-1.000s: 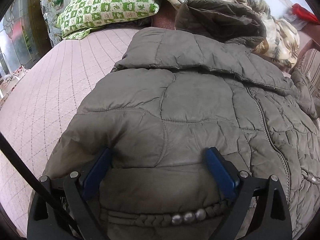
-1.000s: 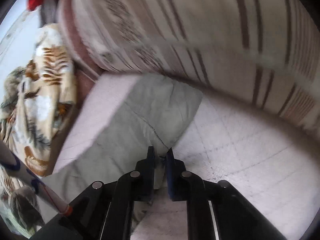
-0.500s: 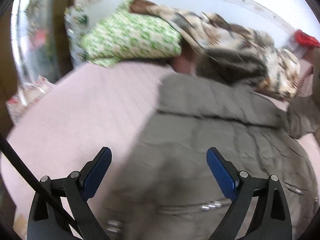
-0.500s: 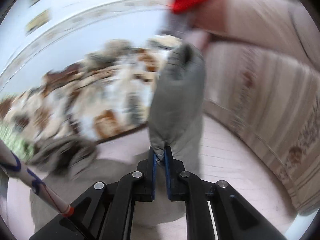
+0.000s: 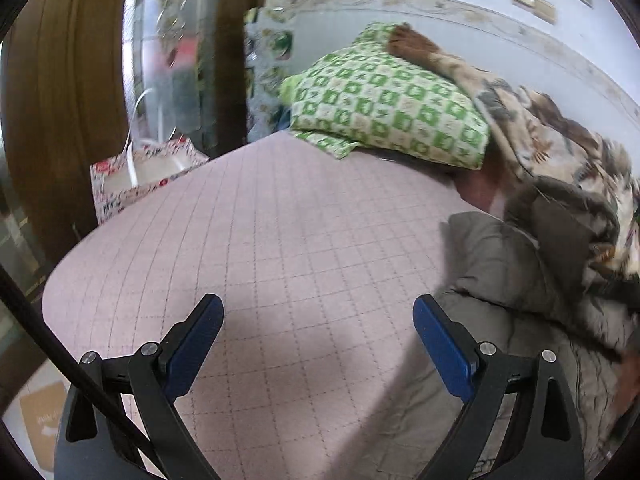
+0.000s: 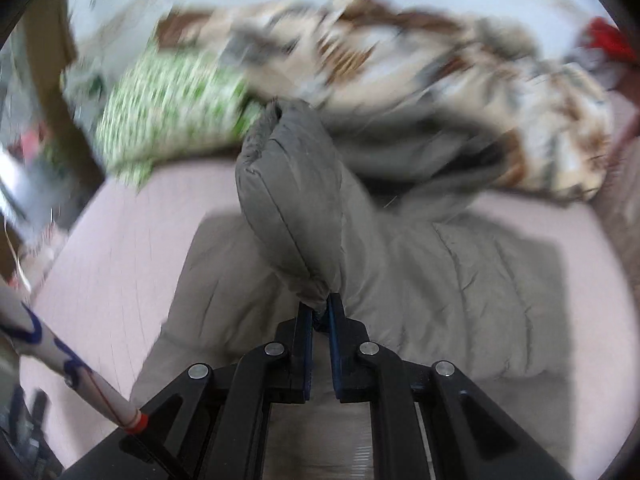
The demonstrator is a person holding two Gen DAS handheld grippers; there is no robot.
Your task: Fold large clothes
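Jaws of the right gripper [image 6: 319, 312] are clenched on the sleeve [image 6: 294, 208] of the olive puffer jacket [image 6: 460, 280], lifting it above the coat's body on the pink quilted bed [image 5: 260, 240]. Left gripper [image 5: 318, 322] jaws stand released over bare quilt, jacket at three o'clock.

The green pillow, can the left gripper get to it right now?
Probably yes. The left gripper is open and empty, and only bare pink bedspread lies between it and the pillow; the coat sits off to one side.
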